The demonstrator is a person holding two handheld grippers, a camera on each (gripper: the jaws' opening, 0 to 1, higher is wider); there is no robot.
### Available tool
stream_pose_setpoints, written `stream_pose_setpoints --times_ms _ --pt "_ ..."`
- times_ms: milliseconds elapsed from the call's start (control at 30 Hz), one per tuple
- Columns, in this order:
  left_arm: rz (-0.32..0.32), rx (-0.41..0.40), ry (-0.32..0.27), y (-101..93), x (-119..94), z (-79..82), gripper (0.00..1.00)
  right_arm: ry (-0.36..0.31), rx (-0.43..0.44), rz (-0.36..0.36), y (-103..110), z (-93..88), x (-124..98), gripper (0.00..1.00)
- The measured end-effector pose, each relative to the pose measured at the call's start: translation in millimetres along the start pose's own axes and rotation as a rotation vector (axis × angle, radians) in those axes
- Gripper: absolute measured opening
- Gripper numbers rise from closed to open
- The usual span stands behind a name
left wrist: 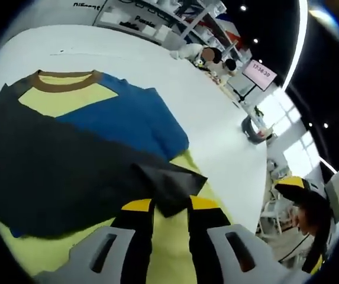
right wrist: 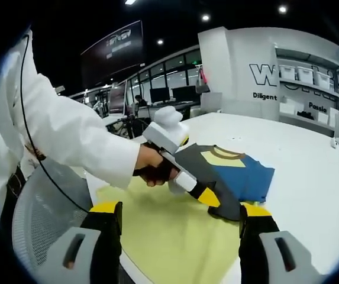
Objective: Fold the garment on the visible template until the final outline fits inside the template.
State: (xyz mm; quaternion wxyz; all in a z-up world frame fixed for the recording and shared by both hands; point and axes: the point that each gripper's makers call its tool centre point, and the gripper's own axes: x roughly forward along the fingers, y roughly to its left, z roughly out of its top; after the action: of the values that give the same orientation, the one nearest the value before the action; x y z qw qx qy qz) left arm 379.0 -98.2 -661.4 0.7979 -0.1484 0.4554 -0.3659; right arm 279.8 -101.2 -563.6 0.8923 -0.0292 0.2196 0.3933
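The garment [left wrist: 98, 136] lies flat on a yellow template [left wrist: 175, 254] on the white table [left wrist: 204, 100]. It has a brown collar, a yellow chest, a blue sleeve and a large dark grey part. A dark grey corner of it is folded up, and my left gripper [left wrist: 170, 205] is shut on that corner. In the right gripper view a hand in a white sleeve holds the left gripper [right wrist: 209, 197] at the garment's [right wrist: 240, 174] near grey edge. My right gripper [right wrist: 180, 216] stands wide open above the template's [right wrist: 157, 236] near part, with nothing between its jaws.
A mesh chair back [right wrist: 39, 207] stands at the table's near left edge. A small grey round object [left wrist: 253, 129] sits at the table's far edge. White shelves with boxes [right wrist: 311, 77] line the back wall. Bare white tabletop [right wrist: 317, 177] lies to the garment's right.
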Motion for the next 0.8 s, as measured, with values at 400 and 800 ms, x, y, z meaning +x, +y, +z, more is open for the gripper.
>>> stream_pose_setpoints --times_ms 400,800 --pt "-0.026 -0.012 0.012 -5.6 2.3 -9.5 0.0 0.0 0.001 -0.006 -3.1 -0.7 -2.0 0.82" --pt "-0.154 -0.111 0.059 -43.6 2.8 -43.4 0.01 -0.007 0.002 -0.005 -2.9 1.4 -1.7 0.82"
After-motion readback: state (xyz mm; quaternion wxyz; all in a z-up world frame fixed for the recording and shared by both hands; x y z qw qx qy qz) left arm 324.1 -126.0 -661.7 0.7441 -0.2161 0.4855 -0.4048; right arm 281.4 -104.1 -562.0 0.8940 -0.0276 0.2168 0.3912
